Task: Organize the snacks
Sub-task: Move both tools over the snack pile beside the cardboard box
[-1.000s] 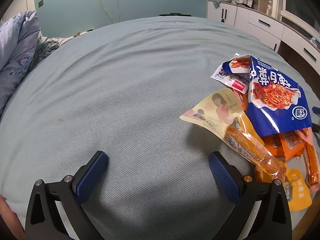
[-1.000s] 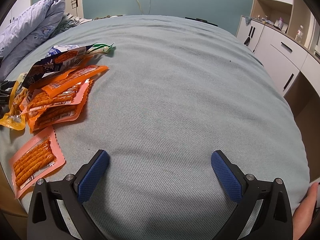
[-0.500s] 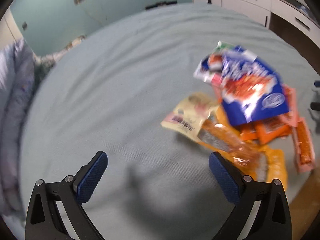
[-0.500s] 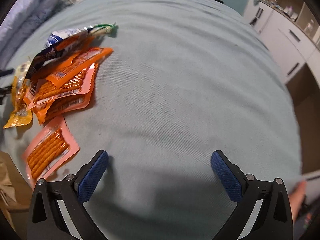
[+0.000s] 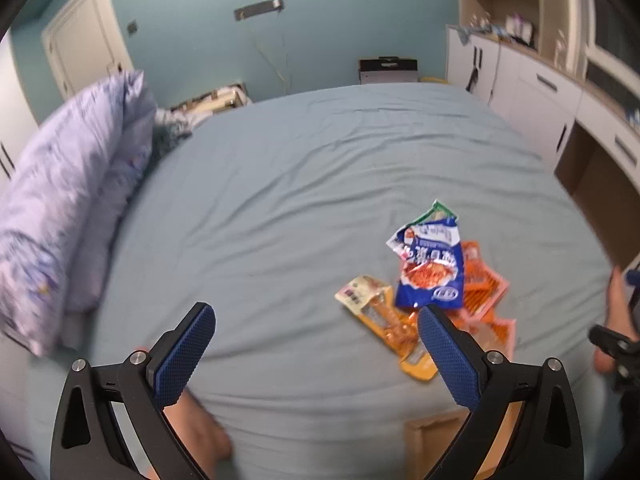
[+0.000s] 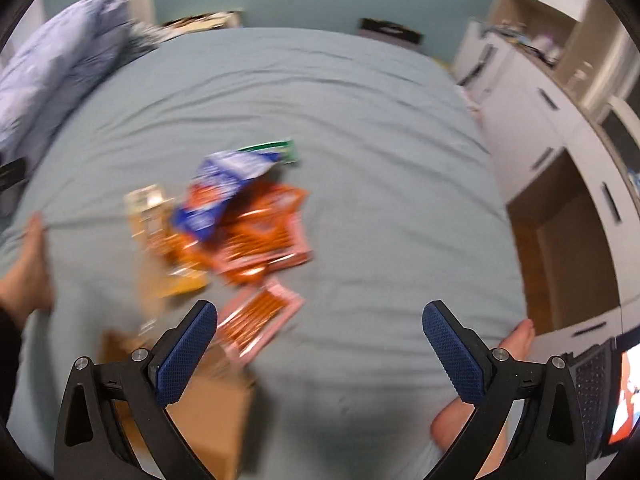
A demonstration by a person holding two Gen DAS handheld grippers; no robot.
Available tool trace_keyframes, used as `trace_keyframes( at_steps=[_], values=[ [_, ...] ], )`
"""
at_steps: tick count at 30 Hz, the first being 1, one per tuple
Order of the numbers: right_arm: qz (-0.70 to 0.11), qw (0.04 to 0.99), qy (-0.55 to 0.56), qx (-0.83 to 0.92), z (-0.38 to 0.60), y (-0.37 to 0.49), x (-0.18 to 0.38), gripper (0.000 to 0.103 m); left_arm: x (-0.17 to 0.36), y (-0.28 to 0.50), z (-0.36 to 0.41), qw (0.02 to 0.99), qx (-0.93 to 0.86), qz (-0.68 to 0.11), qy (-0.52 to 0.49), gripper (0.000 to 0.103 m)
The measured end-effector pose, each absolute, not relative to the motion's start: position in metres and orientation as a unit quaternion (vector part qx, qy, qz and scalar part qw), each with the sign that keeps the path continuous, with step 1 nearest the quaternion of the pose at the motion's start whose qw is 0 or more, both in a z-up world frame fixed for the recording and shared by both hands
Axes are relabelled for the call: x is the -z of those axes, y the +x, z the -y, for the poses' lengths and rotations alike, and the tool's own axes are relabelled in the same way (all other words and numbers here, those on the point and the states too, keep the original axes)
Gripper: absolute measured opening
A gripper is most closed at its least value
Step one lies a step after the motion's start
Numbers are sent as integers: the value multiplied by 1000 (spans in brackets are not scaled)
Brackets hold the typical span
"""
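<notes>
A pile of snack packets lies on the grey-blue bed. A blue bag (image 5: pixel 433 276) (image 6: pixel 216 192) lies on top of orange packets (image 5: pixel 480 284) (image 6: pixel 264 232). A yellow packet (image 5: pixel 384 316) (image 6: pixel 160 236) lies at the pile's left. A pink packet of sticks (image 6: pixel 256 320) lies nearest the bed's front edge. My left gripper (image 5: pixel 316 344) is open and empty, held above the bed, left of the pile. My right gripper (image 6: pixel 320 344) is open and empty, above the bed's front edge, right of the pink packet.
A brown cardboard box (image 6: pixel 208 412) (image 5: pixel 432 440) stands below the bed's front edge. A folded lilac quilt (image 5: pixel 60 216) lies along the bed's left side. White cabinets (image 5: pixel 540 92) and a desk line the right wall. A laptop (image 6: pixel 604 380) sits at lower right.
Both grippers have pulled back and risen from the bed, so the whole bed and the room show now. The packets have not moved. Both grippers stay open.
</notes>
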State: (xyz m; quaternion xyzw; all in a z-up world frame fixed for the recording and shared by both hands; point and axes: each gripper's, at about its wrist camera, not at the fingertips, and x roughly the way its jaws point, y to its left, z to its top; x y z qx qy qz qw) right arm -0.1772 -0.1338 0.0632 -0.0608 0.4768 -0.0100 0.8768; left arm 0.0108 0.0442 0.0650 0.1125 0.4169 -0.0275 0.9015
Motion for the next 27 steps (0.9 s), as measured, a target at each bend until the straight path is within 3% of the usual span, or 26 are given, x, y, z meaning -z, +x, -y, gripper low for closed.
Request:
trace_keyframes(
  at_steps=[6,9,13,17,27],
  values=[
    [-491,865,-100,-25,109,-218,-115,103,-61,-7,-16,885,60,-416,199,103],
    [-460,880,-109,-52,112,-228,-101,103,-62,-21,-5,885,77,-391,240,103],
    [-415,895,-164,-15,123,-231,-94,103,-64,-23,-4,879,107,-409,219,103],
    [-473,874,-101,-41,130,-217,-88,103,-67,-20,-4,876,122,-420,202,103],
    [-491,866,-78,-59,134,-195,-81,103,-55,-16,-4,867,124,-438,201,103]
  ],
)
